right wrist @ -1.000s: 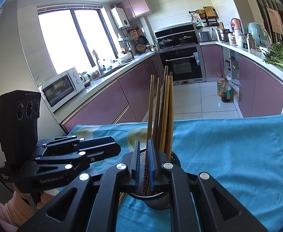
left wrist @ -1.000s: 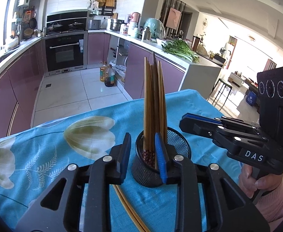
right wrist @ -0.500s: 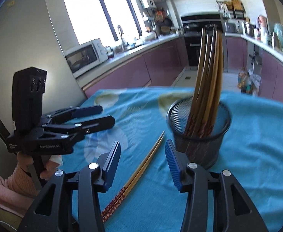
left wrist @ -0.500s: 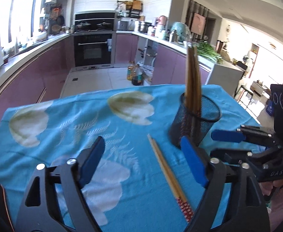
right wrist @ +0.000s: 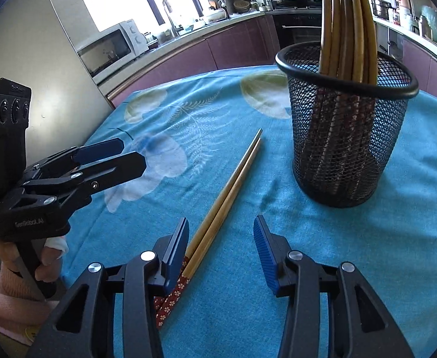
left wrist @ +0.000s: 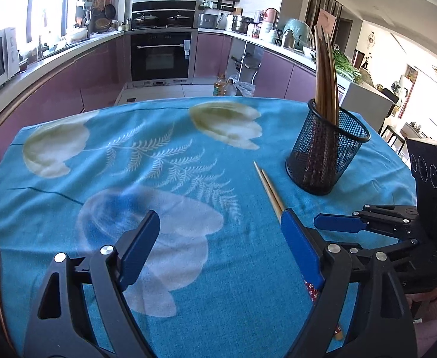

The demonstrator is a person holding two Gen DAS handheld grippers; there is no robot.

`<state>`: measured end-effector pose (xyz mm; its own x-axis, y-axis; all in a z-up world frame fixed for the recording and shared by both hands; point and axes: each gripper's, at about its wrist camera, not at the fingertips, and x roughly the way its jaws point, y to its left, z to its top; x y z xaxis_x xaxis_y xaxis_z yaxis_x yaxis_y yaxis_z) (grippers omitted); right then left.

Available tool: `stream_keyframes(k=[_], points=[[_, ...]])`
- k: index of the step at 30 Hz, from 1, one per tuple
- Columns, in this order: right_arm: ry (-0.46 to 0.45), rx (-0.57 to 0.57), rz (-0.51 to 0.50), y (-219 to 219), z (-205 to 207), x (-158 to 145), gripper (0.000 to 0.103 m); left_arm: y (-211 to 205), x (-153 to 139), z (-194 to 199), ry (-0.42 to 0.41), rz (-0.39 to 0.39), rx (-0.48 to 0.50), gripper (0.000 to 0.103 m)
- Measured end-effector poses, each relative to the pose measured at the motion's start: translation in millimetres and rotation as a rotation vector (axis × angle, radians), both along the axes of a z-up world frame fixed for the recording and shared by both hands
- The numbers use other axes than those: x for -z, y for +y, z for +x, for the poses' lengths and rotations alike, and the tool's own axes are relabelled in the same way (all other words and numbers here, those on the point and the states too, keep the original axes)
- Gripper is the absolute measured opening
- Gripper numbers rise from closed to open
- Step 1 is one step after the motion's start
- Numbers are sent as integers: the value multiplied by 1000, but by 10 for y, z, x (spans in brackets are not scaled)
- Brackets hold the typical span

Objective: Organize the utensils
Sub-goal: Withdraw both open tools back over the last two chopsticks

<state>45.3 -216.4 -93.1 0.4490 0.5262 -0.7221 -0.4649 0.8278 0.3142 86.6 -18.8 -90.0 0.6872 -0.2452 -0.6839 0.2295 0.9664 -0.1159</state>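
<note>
Both our grippers hung open above the tablecloth (left wrist: 69, 197).
A loose chopstick pair (right wrist: 227, 197) lay just beside the mesh holder (right wrist: 346, 137); our right gripper (right wrist: 221, 250) and left gripper (left wrist: 218, 247) held nothing.

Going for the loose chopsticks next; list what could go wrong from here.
1. The chopstick pair lies flat on the cloth; the open right gripper may catch one stick only.
2. The mesh holder stands nearby, tall with upright chopsticks; a swing could tip it.
</note>
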Motion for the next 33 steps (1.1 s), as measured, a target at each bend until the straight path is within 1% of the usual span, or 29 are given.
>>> stream_keyframes(k=[2,13,17,27,30,32,33], points=[[-1,10,-15,5,-15,20,38,4,34,2,6,-4,0,81],[-28,26,-76,77,-21,12,35,-15,95,-25,17,-11,10,80],[-27,34,-82,90,-4,14,31,-27,93,-37,13,-10,14,80],[-16,47,-85,62,12,26,26,-61,108,-47,17,-5,25,80],[-14,47,-88,37,5,18,26,-81,124,-39,21,-1,32,78],[-14,47,-91,27,-1,15,26,-111,135,-24,27,2,44,75],[-14,47,-92,23,3,15,26,-128,142,-13,34,-2,55,72]])
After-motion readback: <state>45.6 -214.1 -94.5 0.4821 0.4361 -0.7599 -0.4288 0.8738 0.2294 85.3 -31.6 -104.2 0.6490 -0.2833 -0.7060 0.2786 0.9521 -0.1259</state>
